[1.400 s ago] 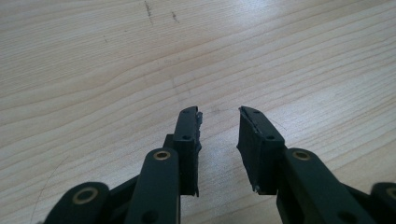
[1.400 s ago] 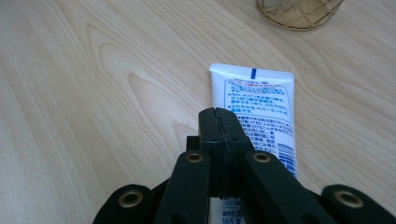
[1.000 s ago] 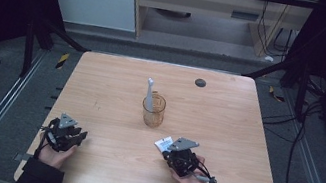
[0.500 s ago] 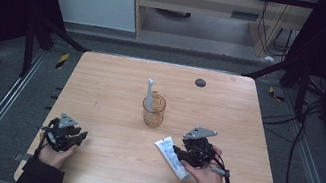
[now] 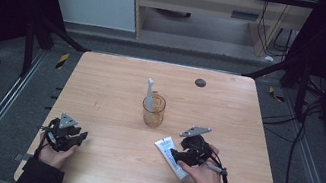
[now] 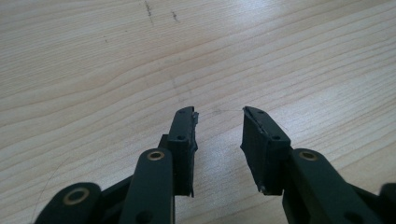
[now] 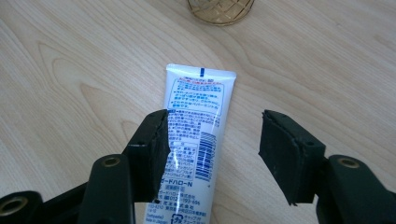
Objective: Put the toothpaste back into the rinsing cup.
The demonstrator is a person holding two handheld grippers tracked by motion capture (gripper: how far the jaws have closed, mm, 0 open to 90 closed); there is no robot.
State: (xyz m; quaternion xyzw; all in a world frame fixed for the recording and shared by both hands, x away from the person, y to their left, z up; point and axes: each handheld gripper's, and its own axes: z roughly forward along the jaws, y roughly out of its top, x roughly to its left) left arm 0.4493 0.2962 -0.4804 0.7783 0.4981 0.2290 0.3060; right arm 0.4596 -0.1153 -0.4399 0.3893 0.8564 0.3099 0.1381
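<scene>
From the high view, a person's two hands rest on a pale wooden tabletop (image 5: 116,88), each holding tongs. The left tongs (image 5: 75,138) sit at about 8 o'clock on the tabletop, well apart from everything else. The right tongs (image 5: 179,156) sit at about 5 o'clock, over a white toothpaste tube (image 5: 169,153) that lies flat on the wood. Near the centre stands an amber glass cup (image 5: 153,111) with a white toothbrush (image 5: 149,93) upright inside it; a small dark disc (image 5: 200,82) lies at 1 o'clock.

In the left gripper view, the left tongs (image 6: 219,126) are released, their jaws having just been opening, with bare wood between them.

In the right gripper view, the right tongs (image 7: 215,135) are released too, jaws just opened; the toothpaste tube (image 7: 198,107) lies between them close against the left jaw, well clear of the right, its crimped end toward the cup (image 7: 221,11) at 12 o'clock.
</scene>
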